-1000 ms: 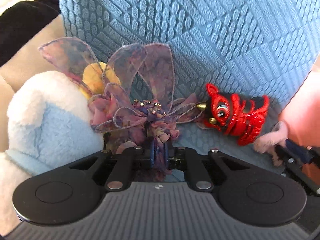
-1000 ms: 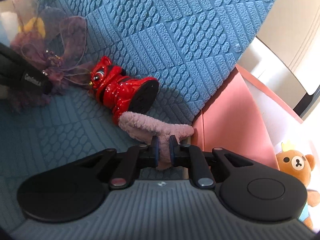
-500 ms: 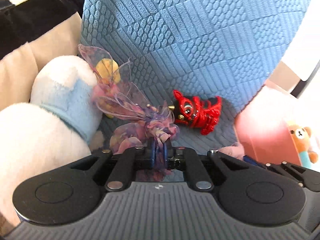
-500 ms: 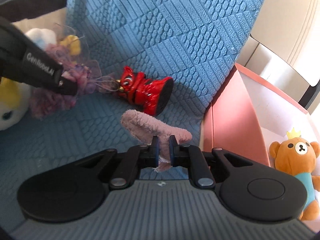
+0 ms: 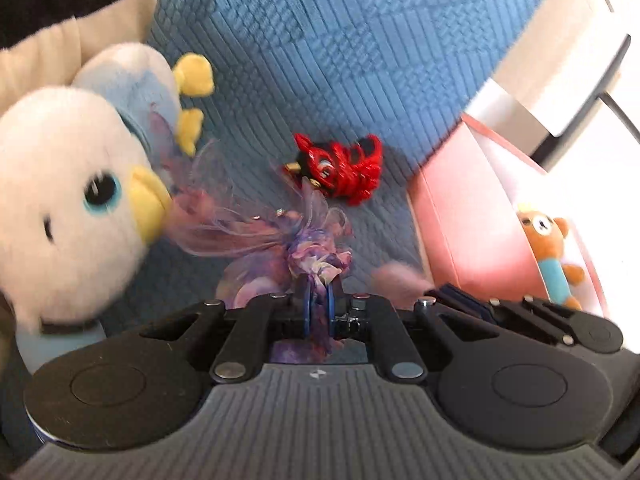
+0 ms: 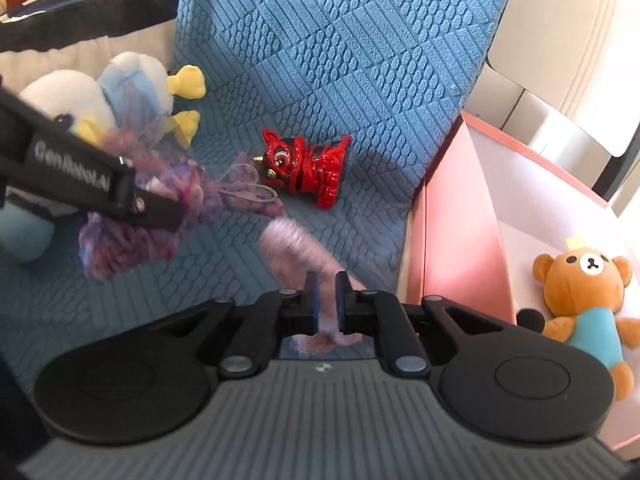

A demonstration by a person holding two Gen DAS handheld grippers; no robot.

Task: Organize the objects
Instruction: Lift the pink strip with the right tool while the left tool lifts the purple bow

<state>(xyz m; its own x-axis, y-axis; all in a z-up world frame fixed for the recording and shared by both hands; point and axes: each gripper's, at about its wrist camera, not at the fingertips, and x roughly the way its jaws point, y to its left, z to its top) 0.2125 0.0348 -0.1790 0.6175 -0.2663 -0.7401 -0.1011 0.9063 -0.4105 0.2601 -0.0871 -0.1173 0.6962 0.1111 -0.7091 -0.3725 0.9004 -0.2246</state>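
Note:
My left gripper [image 5: 318,304] is shut on a purple gauze bow [image 5: 304,248] and holds it above the blue cushion seat [image 5: 360,240]; the bow also shows in the right wrist view [image 6: 192,196]. My right gripper [image 6: 326,296] is shut on a fuzzy pink strip [image 6: 292,244], lifted off the seat. A red lion figurine [image 6: 304,170] lies on the seat beyond both grippers; it also shows in the left wrist view [image 5: 340,168].
A white and blue plush bird [image 5: 76,192] sits at the left on the seat. A pink box [image 6: 460,216] stands at the right, with a brown teddy bear [image 6: 584,296] inside. The blue backrest [image 6: 340,40] rises behind.
Both grippers have pulled back and up from the seat with their items. The bow and pink strip have left the lion figurine, which stays on the seat. More of the pink box shows.

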